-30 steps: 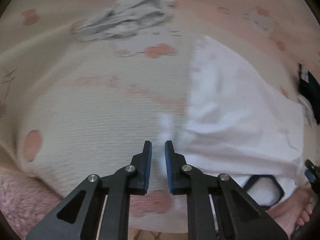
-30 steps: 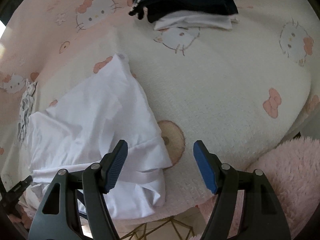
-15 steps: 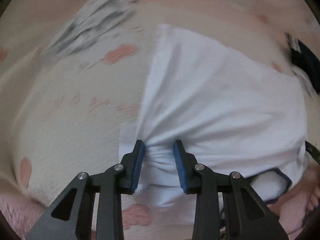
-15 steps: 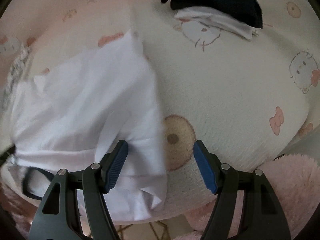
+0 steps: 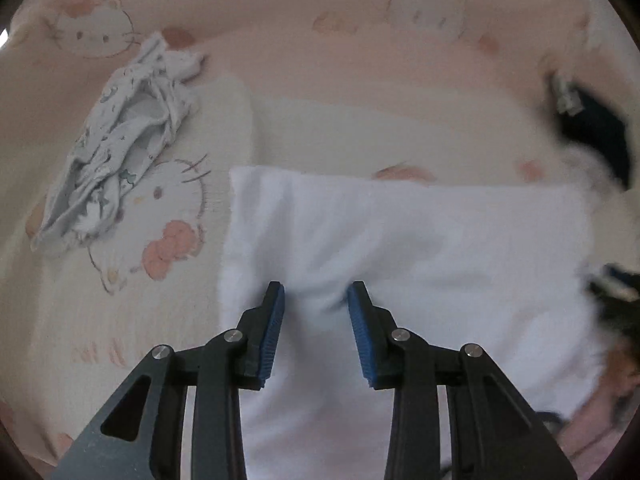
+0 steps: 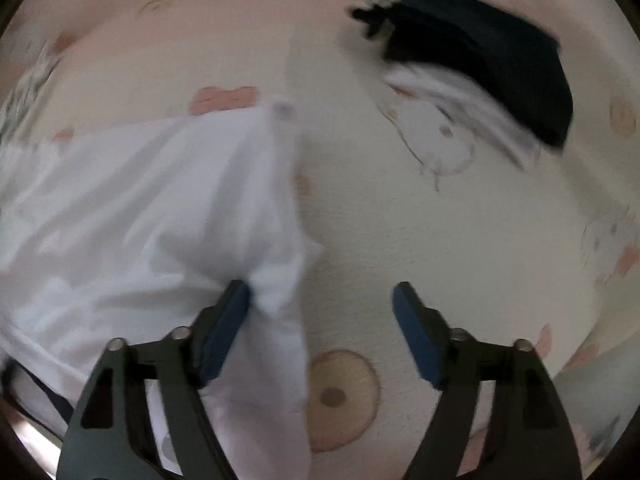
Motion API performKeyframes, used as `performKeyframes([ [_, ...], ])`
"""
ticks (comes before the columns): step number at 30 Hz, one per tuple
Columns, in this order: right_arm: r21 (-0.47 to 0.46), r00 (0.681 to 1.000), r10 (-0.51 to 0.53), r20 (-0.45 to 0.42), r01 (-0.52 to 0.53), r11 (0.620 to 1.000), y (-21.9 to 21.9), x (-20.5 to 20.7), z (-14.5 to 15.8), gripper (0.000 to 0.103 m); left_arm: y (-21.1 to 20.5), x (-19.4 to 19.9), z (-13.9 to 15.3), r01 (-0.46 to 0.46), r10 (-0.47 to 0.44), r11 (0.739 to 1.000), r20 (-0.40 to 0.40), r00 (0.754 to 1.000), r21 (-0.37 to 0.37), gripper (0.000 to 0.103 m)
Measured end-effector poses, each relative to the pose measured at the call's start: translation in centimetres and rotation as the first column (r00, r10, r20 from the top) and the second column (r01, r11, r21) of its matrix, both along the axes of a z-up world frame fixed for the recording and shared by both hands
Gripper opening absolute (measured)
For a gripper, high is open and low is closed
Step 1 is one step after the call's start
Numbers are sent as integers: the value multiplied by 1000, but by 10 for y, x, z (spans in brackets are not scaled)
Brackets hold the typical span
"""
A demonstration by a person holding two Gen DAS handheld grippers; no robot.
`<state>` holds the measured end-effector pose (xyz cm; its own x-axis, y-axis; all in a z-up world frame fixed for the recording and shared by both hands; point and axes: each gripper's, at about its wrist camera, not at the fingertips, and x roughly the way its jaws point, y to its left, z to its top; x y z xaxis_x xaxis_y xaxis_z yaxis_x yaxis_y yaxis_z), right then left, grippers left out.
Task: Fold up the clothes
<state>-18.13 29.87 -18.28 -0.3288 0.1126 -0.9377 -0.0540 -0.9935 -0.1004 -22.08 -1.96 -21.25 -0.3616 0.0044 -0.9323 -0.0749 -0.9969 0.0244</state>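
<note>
A white shirt [image 5: 420,248] lies spread on the pink cartoon-print blanket [image 5: 320,92], its far edge straight across the bed. The left gripper [image 5: 316,304] points down at the shirt near its left edge, jaws part open with a ridge of white cloth bunched between the blue pads [image 5: 276,320]; whether the pads press on it I cannot tell. The right gripper [image 6: 322,300] stands at the shirt's right edge [image 6: 160,208], its jaws wide and opening; the left pad [image 6: 228,320] touches a fold of cloth, the right pad is over bare blanket [image 6: 480,220]. A crumpled grey print garment [image 5: 120,136] lies to the far left (well apart from the shirt), and a dark garment [image 6: 492,60] on a white one to the far right.
</note>
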Motion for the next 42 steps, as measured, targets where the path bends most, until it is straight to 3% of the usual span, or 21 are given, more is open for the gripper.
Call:
performKeyframes([
  [2,-26,999,-39,-2,39,999,12,-3,3,76,-15,-9,1,-27,27,998,-2,1000,65,35],
  [5,-70,997,-41,-71,36,997,17,-13,19,73,-23,-19,16,-14,26,991,-88,996,135,36],
  [7,-98,994,-7,-112,-4,995,12,-30,24,73,-17,-30,16,31,-18,990,-97,995,134,37],
  [9,-95,990,41,-134,-54,994,3,-52,22,73,-17,-40,1,39,-33,995,-66,997,88,37],
  [11,-68,993,72,-98,-79,995,1,-71,2,70,-20,-48,-12,38,-34,997,-53,998,68,37],
  [13,-70,993,63,-98,-70,995,6,-84,-8,70,-29,-54,-10,-6,14,995,-79,997,97,37],
  [15,-92,993,19,-118,-30,995,17,-89,-9,71,-37,-64,-10,-71,79,994,-99,992,80,37],
  [18,-98,992,-13,-126,1,995,29,-94,-10,74,-46,-77,-20,-102,113,988,-93,989,120,46],
  [22,-77,990,-14,-142,3,997,28,-95,-9,75,-38,-80,-11,-103,110,992,-93,990,74,47],
  [27,-150,987,-60,-149,38,988,32,-66,21,70,-33,-50,23,-135,142,989,-118,983,68,47],
  [30,-172,988,-34,-151,8,985,17,-25,36,70,-27,-15,39,-143,155,981,-88,984,130,47],
  [34,-167,991,51,-122,-71,983,-4,26,40,71,-19,55,37,-190,198,950,-6,980,248,47],
  [36,-147,993,85,-79,-96,984,-14,44,34,70,-20,82,24,-234,226,939,59,972,254,47],
  [38,-151,998,53,-20,-55,987,-8,54,21,70,-26,101,12,-289,264,923,126,956,255,47],
  [40,-190,1000,12,16,-9,982,2,62,15,70,-41,119,8,-364,325,878,171,930,311,47],
  [42,-235,999,-30,18,33,971,11,73,18,71,-62,142,5,-447,398,794,204,895,412,47],
])
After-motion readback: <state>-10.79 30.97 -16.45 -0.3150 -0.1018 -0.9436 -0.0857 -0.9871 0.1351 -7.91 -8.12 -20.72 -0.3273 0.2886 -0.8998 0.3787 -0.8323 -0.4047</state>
